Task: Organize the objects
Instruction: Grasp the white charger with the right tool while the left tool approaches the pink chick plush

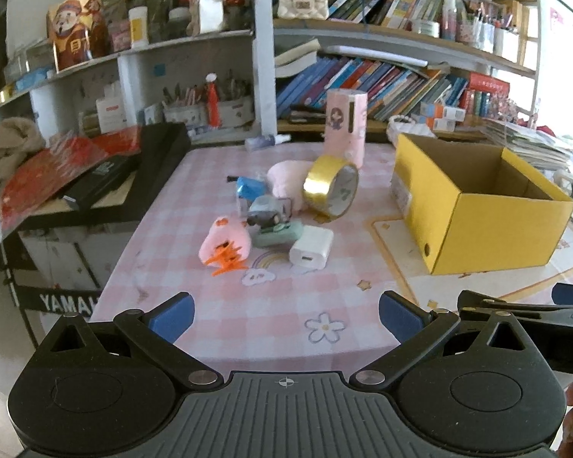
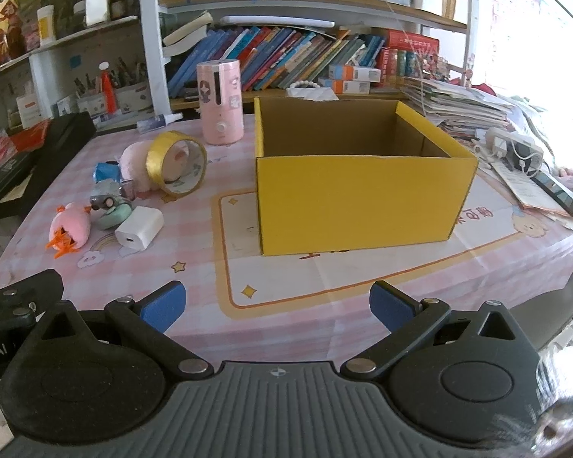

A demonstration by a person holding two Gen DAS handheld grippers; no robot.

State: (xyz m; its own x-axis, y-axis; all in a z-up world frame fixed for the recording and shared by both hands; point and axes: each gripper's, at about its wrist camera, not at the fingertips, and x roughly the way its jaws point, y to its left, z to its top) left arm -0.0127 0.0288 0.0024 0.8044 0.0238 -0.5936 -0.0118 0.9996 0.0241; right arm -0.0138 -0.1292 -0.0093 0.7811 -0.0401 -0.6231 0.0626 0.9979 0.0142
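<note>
Both your tongs, left gripper and right gripper, hang spread and empty at the table's near edge, clutter like the gold tape roll ahead-left, open yellow cardboard box dead ahead of the right, ready to receive.

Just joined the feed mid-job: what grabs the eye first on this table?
The open yellow cardboard box dominates the right side of the pink checked tablecloth, and nothing shows in the part of its interior that is visible. To its left sits a cluster of small items, led by a gold tape roll standing on edge against a pink plush, with a white charger nearest the camera. Both grippers hover open at the near edge.
</note>
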